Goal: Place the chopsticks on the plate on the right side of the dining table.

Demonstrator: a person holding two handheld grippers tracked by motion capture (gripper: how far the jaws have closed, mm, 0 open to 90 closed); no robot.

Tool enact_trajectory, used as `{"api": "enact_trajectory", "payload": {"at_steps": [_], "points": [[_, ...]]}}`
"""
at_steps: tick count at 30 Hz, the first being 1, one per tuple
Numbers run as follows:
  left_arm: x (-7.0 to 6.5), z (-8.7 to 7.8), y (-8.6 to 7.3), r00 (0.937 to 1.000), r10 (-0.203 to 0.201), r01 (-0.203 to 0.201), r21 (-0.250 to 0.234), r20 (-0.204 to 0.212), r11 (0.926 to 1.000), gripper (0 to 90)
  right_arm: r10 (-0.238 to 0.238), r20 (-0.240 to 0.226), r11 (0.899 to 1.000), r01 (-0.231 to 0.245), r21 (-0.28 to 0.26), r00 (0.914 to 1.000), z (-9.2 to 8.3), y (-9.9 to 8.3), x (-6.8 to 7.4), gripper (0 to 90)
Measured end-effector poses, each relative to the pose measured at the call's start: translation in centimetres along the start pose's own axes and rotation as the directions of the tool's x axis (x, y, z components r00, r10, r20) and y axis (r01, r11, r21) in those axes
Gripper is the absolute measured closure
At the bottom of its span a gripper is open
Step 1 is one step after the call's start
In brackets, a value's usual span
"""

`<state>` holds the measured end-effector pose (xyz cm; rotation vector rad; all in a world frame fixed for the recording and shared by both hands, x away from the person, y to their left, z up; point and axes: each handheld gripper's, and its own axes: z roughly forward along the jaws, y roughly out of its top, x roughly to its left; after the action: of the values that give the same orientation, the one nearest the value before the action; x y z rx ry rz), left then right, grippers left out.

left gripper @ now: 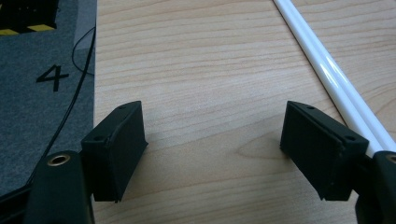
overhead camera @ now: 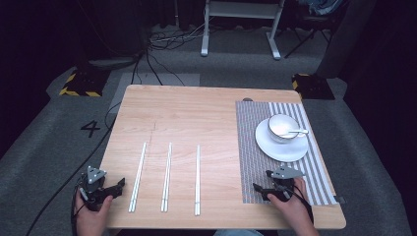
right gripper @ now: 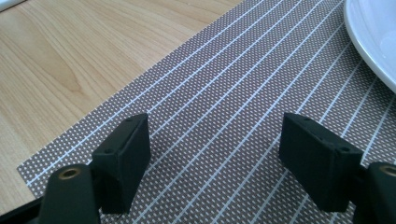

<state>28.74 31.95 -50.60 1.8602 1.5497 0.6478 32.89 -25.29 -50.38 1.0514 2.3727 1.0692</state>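
white cup [overhead camera: 282,127] sits on a white saucer [overhead camera: 275,147] on the striped placemat [overhead camera: 253,157], far right of the wooden table [overhead camera: 196,113]; a white spoon [overhead camera: 296,132] rests in the cup, handle over the rim to the right. cup contents cannot be told. a "4" [overhead camera: 90,129] is marked on the grey floor left of the table, also read in the left gripper view [left gripper: 53,77].

three pairs of white chopsticks lie parallel on the bare wood: left pair [overhead camera: 138,176], middle pair [overhead camera: 167,176], right pair [overhead camera: 197,178]. open wood between pairs and behind them.

left gripper [overhead camera: 112,189] at the near left table corner, jaws wide, nothing between them, just beside the left pair, not touching; that pair [left gripper: 327,74] runs past its right jaw. right gripper [overhead camera: 263,189] over the placemat's near left corner, jaws wide, empty, saucer rim [right gripper: 369,37] near ahead of it.
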Motion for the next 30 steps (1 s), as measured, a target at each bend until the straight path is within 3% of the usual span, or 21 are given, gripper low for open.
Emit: {"api": "enact_trajectory", "payload": {"at_steps": [30], "points": [[-0.01,0.0,0.02,1.0,0.001,-0.001,0.001,0.0,1.0,21.8,-0.007,-0.005,1.0,0.007,-0.016,1.0,-0.24,-0.1,0.03,28.5]]}}
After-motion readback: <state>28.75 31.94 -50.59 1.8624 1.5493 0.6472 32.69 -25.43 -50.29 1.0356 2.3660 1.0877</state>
